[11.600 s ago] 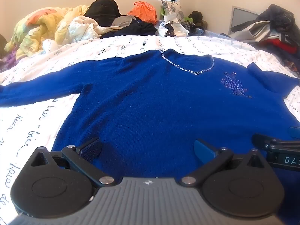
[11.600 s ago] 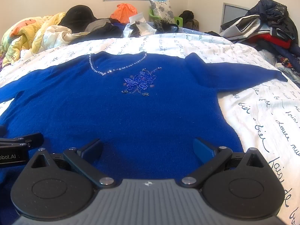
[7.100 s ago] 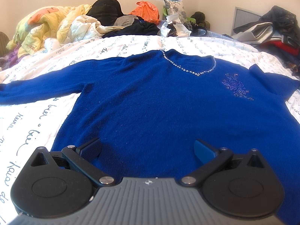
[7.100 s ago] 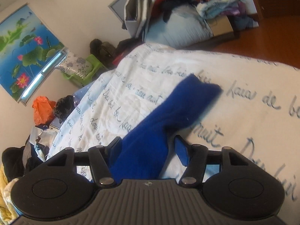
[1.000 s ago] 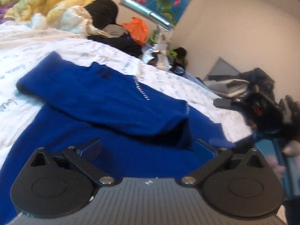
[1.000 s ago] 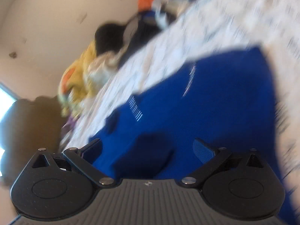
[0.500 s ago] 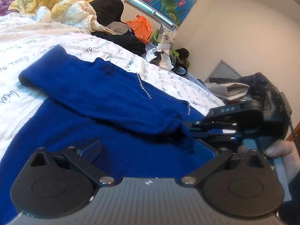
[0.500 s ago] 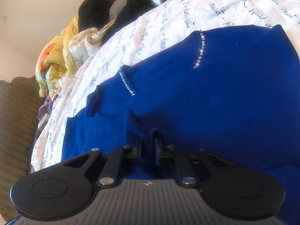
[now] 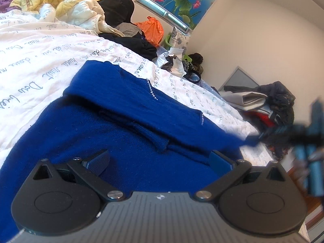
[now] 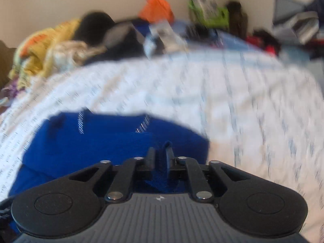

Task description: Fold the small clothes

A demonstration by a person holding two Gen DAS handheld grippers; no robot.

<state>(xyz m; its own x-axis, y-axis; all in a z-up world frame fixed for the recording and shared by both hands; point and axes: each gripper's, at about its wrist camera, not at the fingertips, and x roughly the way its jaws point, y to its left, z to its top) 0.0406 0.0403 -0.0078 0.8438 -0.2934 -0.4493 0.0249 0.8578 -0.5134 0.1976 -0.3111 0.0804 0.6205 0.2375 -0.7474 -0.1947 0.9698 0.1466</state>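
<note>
A royal-blue knit sweater (image 9: 125, 125) with a rhinestone neckline lies on the white script-printed bedsheet (image 9: 40, 60), its left sleeve folded across the body. My left gripper (image 9: 160, 159) is open and empty, low over the sweater's lower part. My right gripper (image 10: 161, 156) is shut on a fold of the sweater (image 10: 105, 141), a blue tuft sticking up between the fingers. In the left wrist view the right gripper (image 9: 251, 139) is a blur at the right, pulling a stretched point of blue cloth.
A heap of bedding and clothes (image 9: 66, 6) lies along the bed's far side, with an orange bag (image 9: 151, 30). More clothes (image 9: 269, 105) are piled beyond the right edge. The right wrist view is motion-blurred.
My right gripper, shut on the sleeve end, has swung away to the right, dragging the sleeve out from over the body. The left gripper has stayed open in about the same place.
</note>
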